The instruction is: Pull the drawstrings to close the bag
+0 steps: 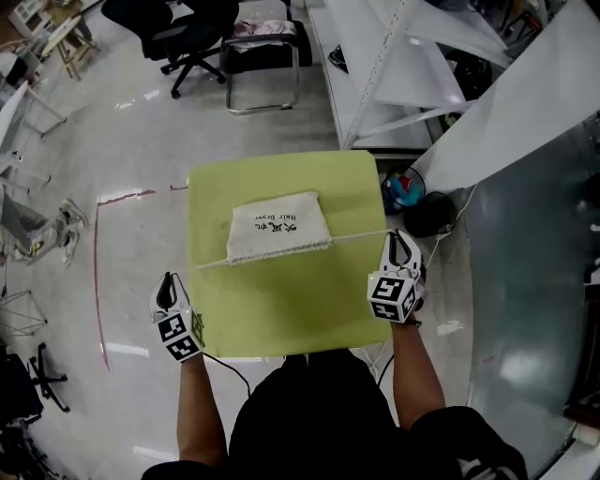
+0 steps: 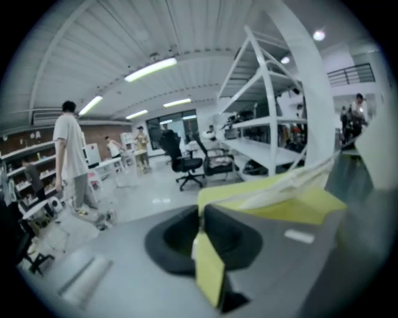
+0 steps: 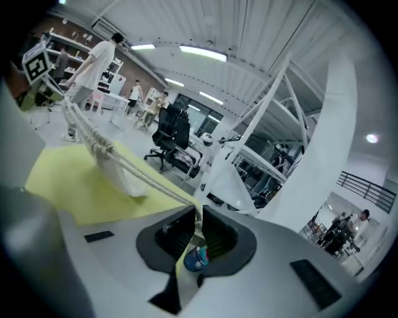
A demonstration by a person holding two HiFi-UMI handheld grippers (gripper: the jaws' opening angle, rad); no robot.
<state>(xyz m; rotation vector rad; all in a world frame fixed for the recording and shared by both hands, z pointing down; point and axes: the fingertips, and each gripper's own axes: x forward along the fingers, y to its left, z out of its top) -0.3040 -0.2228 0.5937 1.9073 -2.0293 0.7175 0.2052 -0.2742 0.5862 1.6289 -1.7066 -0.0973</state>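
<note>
The hair-dryer drawstring bag point(image 1: 278, 225) lies far-centre on the yellow-green table point(image 1: 281, 309) (mouth puckered). At the table's sides, the left gripper point(image 1: 169, 281) and right gripper point(image 1: 401, 239) each clench a taut drawstring point(image 1: 356, 236).

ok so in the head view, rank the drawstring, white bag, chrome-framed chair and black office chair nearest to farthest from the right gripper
From the right gripper:
1. drawstring, clamped in its jaws.
2. white bag, to its left on the yellow table.
3. chrome-framed chair, beyond the table's far edge.
4. black office chair, farther back and left.
</note>
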